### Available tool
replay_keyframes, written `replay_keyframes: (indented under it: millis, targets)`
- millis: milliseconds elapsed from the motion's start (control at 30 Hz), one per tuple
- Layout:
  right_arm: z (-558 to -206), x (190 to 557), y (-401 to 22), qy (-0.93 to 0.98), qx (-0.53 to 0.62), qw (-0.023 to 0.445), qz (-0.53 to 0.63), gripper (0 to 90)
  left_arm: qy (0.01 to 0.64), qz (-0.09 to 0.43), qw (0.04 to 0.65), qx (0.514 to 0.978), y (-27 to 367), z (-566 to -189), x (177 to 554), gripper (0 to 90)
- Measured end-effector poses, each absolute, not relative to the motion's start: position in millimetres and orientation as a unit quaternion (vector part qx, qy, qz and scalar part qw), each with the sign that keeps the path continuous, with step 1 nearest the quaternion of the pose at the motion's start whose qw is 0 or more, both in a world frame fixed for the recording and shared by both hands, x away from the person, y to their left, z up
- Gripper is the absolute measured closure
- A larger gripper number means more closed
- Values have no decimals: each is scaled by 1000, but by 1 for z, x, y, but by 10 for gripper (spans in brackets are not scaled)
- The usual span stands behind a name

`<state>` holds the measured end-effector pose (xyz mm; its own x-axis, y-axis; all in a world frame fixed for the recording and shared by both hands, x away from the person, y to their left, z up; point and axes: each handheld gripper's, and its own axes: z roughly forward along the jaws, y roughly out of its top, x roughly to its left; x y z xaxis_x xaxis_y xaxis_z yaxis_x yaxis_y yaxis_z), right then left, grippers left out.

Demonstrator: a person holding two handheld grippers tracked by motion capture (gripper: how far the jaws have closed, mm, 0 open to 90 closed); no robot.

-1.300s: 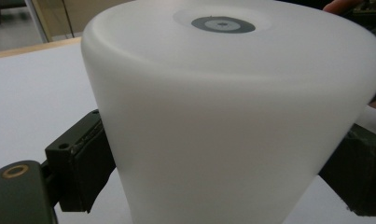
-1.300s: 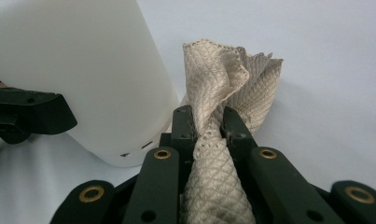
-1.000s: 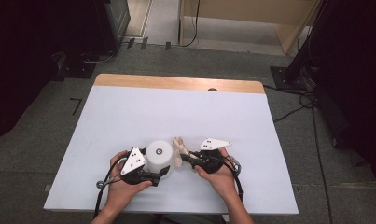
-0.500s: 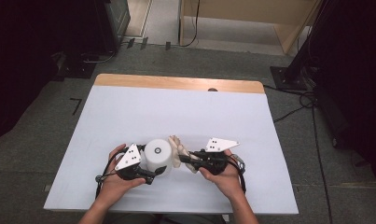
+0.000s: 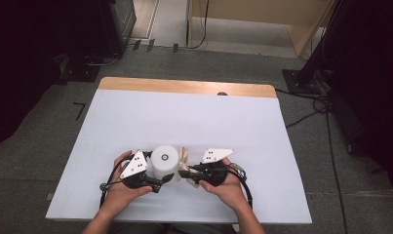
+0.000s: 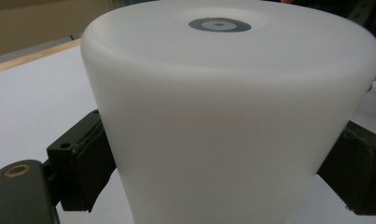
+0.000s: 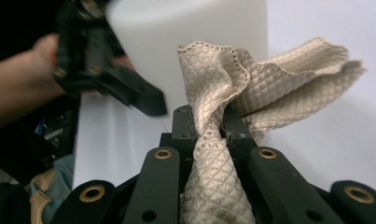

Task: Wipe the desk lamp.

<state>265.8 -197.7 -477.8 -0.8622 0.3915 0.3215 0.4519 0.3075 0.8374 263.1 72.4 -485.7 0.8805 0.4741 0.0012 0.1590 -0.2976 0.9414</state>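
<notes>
A white, slightly tapered container [image 5: 165, 161] with a grey ring on its top stands upright near the table's front edge. My left gripper [image 5: 163, 179] is shut on its lower body; a dark pad [image 6: 85, 163] presses each side of the container [image 6: 223, 112]. A beige quilted cloth [image 5: 185, 157] is bunched against the container's right side. My right gripper [image 5: 183, 172] is shut on it, and the cloth [image 7: 269, 84] fans out above the right gripper [image 7: 212, 126]. The container [image 7: 185, 28] and the left gripper [image 7: 129, 91] sit just behind it.
The white tabletop [image 5: 184, 117] stretches bare to a wooden strip [image 5: 184, 87] along its far edge. Grey carpet, cables and dark equipment stands surround the table. Both forearms enter from the bottom edge.
The right gripper with the cloth drifted a little right, then back left against the container. The left gripper and the container have stayed in place.
</notes>
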Motion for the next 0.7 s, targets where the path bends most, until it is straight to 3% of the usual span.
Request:
replay_keyframes:
  millis: [167, 400, 533, 633, 700]
  targets:
    - [-490, 269, -192, -827, -273, 28, -491, 795, 200, 141, 558, 793, 73, -486, 263, 84]
    - [-474, 265, -200, -799, -259, 22, -542, 795, 200, 142, 562, 790, 73, -487, 263, 84]
    - [-472, 270, -209, -799, -292, -4, -526, 789, 220, 152, 557, 786, 73, -486, 258, 82]
    - [-477, 276, -219, -796, -346, -20, -497, 729, 244, 157, 557, 778, 72, -487, 254, 78]
    - [-480, 280, -227, -789, -384, -38, -479, 634, 261, 158, 552, 776, 71, -487, 250, 67]
